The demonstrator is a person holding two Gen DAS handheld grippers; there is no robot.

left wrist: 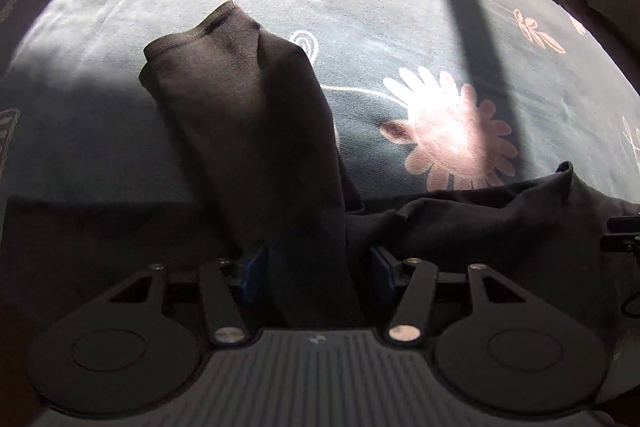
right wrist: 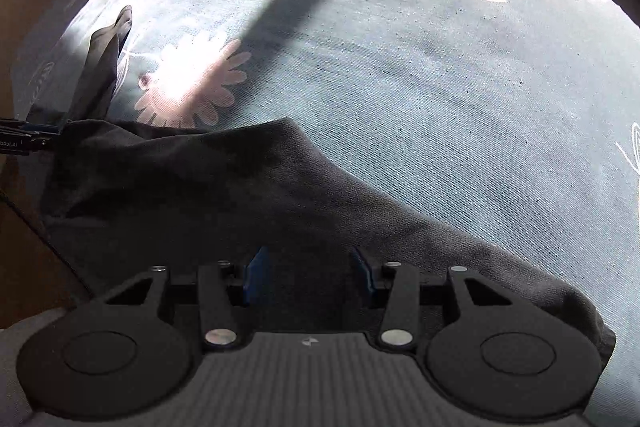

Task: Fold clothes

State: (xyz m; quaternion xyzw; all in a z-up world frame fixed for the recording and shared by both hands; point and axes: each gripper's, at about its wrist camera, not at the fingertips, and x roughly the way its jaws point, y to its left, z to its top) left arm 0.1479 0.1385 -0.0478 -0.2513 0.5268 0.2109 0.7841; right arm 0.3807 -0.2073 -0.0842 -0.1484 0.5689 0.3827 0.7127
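Both claws pinch one dark garment (left wrist: 240, 131) off the bedsheet (left wrist: 400, 7), likely to stretch it flat for folding. The left claw (left wrist: 314, 267) clamps a sleeve whose cuff points away past the pink flower (left wrist: 452, 131); the right claw (right wrist: 308, 273) clamps the body beside it.

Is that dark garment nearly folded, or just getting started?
Early, it seems. No neat fold shows: the garment lies bunched on the flowered sheet. In hand: both grippers, left and right, have cloth between their jaws, a sleeve-like end lifted. The folding itself remains.
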